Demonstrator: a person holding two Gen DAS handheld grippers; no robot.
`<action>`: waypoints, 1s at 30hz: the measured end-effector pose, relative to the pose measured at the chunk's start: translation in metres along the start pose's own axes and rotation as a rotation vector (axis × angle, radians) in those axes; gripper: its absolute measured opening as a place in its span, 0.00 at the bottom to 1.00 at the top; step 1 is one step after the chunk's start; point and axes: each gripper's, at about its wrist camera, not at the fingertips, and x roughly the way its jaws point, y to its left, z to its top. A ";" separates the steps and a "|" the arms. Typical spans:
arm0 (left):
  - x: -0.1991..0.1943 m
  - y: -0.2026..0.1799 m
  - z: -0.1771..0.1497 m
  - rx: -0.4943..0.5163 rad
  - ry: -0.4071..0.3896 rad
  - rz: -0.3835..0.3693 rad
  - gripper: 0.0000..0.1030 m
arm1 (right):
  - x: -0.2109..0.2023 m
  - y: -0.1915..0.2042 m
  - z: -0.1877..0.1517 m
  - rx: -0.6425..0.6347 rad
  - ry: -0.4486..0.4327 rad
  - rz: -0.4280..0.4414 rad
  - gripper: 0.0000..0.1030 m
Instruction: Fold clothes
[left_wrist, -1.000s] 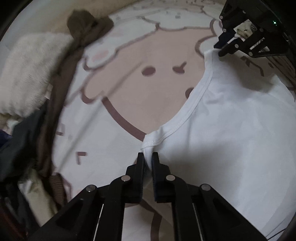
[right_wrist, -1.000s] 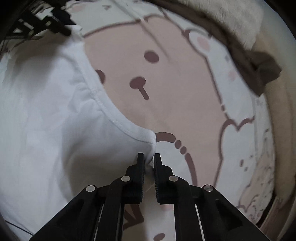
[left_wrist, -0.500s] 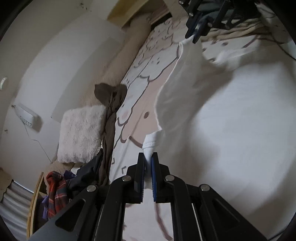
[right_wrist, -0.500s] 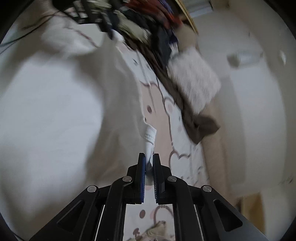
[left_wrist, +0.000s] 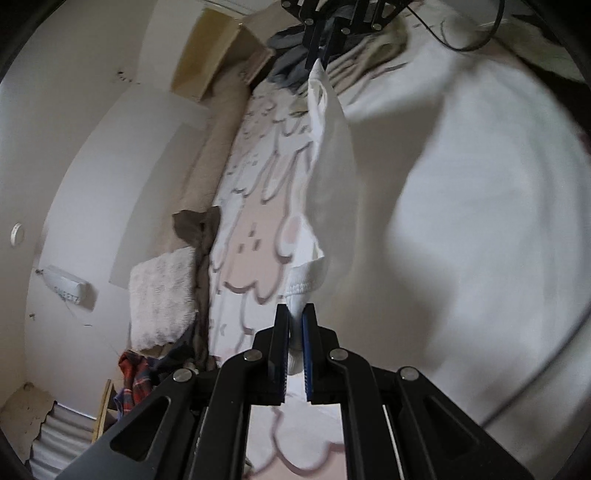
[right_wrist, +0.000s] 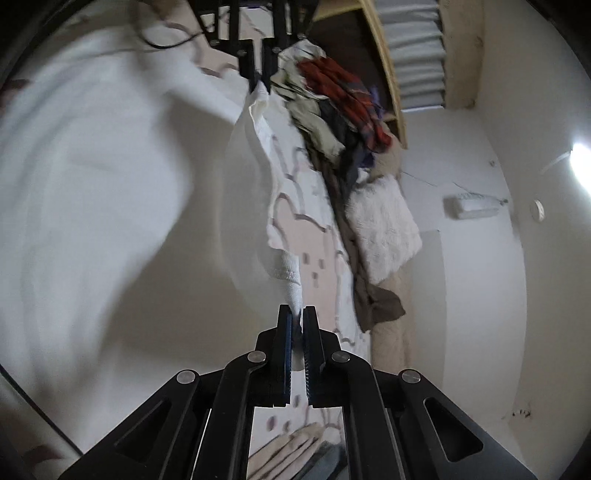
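A plain white wall (left_wrist: 92, 155) is seen along the far side of a bed (left_wrist: 258, 229), which is covered by a sheet printed with pink cartoon shapes outlined in brown. A fluffy white cushion (left_wrist: 162, 299) is propped against the wall, with a brown cloth (left_wrist: 195, 225) draped just beside it. A heap of mixed clothes (right_wrist: 332, 110), among them a red plaid piece, is piled at one end of the bed. A small white box (right_wrist: 471, 206) and a round white fitting (right_wrist: 539, 210) are mounted on the wall. A bright light (right_wrist: 581, 158) is seen at the right edge of the right wrist view. A wooden frame (right_wrist: 388, 74) with a pale ribbed panel is seen beyond the heap.
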 end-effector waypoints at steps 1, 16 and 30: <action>-0.006 -0.004 0.001 -0.007 0.005 -0.015 0.07 | -0.007 0.005 0.001 -0.007 0.005 0.014 0.05; -0.093 -0.063 0.006 -0.037 0.014 -0.123 0.07 | -0.091 0.070 0.004 -0.006 0.071 0.185 0.05; -0.095 -0.110 0.010 -0.099 0.094 -0.304 0.07 | -0.096 0.118 0.001 0.043 0.130 0.378 0.05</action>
